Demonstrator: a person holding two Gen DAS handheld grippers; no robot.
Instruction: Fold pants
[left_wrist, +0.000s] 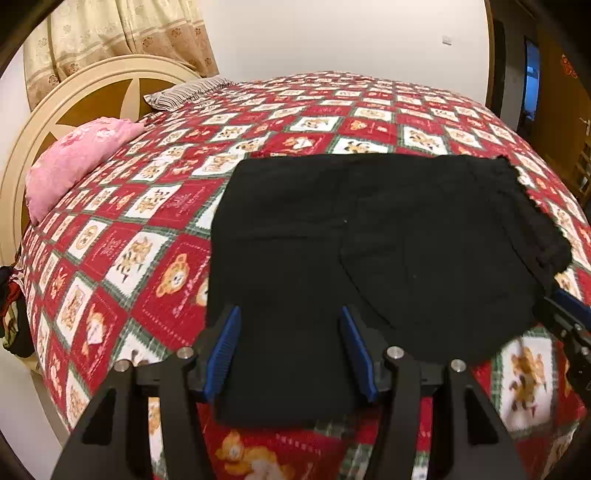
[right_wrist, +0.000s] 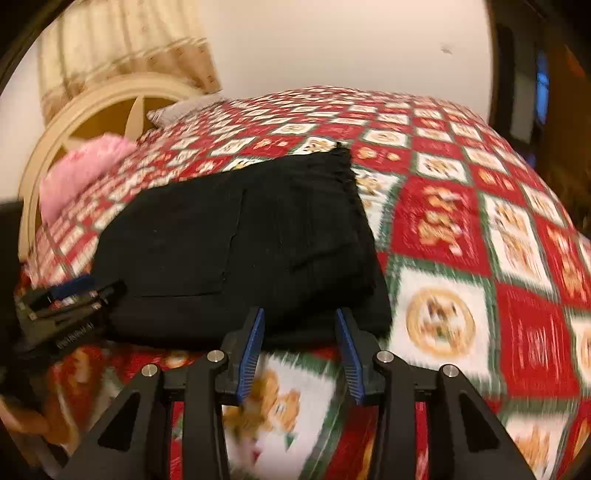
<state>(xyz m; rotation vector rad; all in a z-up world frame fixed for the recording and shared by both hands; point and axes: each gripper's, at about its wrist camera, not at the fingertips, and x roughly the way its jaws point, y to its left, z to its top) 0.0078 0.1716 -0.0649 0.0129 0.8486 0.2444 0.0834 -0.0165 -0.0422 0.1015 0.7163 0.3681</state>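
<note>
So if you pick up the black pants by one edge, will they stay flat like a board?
Probably not. The black pants lie soft and layered on the quilt, so they would likely droop and unfold. They look thick, so maybe a bit heavy.

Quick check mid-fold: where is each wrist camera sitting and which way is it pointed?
Left wrist: low at the bed's near edge, looking along the open left gripper over the folded black pants toward the headboard; the right gripper shows at right.
Right wrist: blurred, same near edge, further right; the open right gripper faces the pants' near right corner; the left gripper shows at left.
Shared: pants, red checked bedspread, pink pillow.
</note>
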